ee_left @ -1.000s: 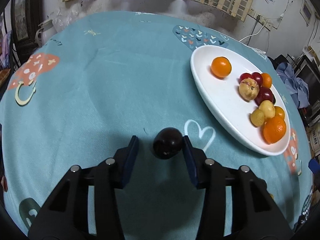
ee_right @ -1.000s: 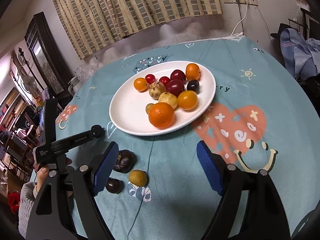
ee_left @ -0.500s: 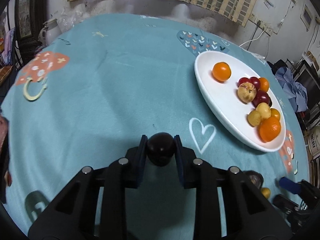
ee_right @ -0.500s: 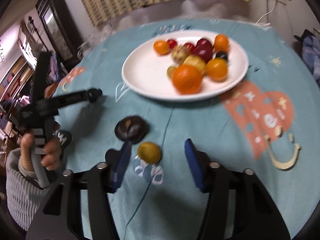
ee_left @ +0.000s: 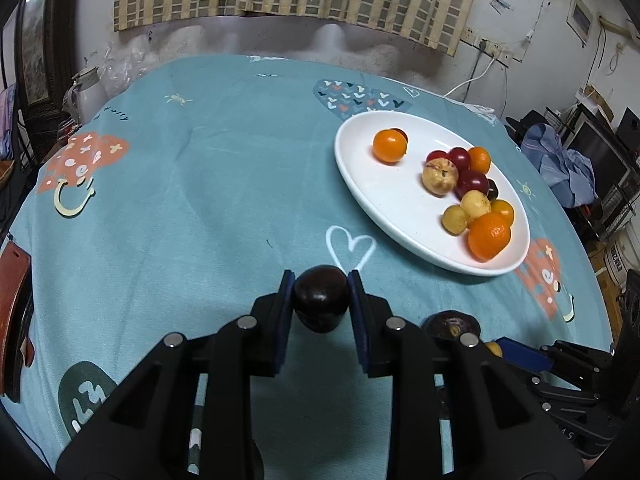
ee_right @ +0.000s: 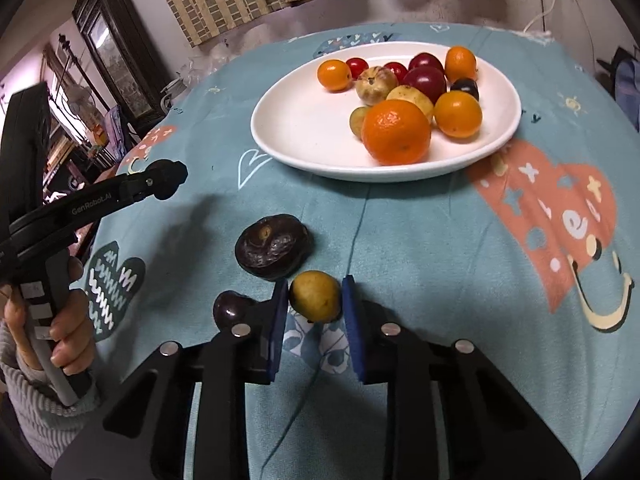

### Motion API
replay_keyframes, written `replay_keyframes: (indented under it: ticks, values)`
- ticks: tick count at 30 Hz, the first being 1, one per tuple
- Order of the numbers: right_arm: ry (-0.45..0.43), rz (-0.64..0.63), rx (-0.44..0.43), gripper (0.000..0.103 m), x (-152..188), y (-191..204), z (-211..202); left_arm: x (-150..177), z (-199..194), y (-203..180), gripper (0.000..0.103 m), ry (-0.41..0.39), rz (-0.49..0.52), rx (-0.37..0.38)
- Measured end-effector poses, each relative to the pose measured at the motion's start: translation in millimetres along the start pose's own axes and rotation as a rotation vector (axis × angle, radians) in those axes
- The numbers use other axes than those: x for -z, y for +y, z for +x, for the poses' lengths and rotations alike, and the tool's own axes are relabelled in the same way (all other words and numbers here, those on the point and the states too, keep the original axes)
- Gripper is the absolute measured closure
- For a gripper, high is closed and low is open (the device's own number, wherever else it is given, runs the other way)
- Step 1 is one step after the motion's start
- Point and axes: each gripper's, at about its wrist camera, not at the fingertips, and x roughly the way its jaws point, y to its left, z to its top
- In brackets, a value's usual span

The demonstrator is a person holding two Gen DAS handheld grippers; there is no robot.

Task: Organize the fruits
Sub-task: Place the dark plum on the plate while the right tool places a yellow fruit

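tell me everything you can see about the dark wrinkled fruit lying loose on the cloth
The dark wrinkled fruit is blackish brown, glossy and shrivelled, flattened and sunken on top, with a small tan stem scar. It lies free on the teal tablecloth, outside the white plate, just beyond the right gripper, which closes around a yellow fruit. Nothing grips it.

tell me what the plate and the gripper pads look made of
Plate: looks like glazed ceramic, white and glossy with soft highlights along the rim; hard plastic can't be ruled out. Pads on the right gripper: look like blue foam or soft rubber, matte with no shine, faced onto black arms that look like plastic.
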Motion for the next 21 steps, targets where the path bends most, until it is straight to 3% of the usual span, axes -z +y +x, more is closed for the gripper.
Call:
replay_keyframes:
  ticks: [2, 11, 17, 21]
  values:
    - [-0.007, 0.006, -0.006, 0.076, -2.0, -2.4, -3.0, 0.8, 0.9, -1.1, 0.076, 0.002, 0.005, 0.002]
    - [-0.233, 0.125, 0.002, 0.076, -28.2, -34.9, -73.4, -3.1, -15.3, -22.3, 0.076, -0.034, 0.050, 0.033]
    - [-0.250, 0.159, 0.003, 0.076, -78.5, -40.5, -68.6, -43.5, -11.2, -55.8, 0.076, -0.055, 0.100, 0.038]
    - [-0.225, 0.161, -0.010, 0.076, -97.8, -37.0, -44.7, -66.3, 9.9, -61.7, 0.076, -0.051, 0.065, 0.057]
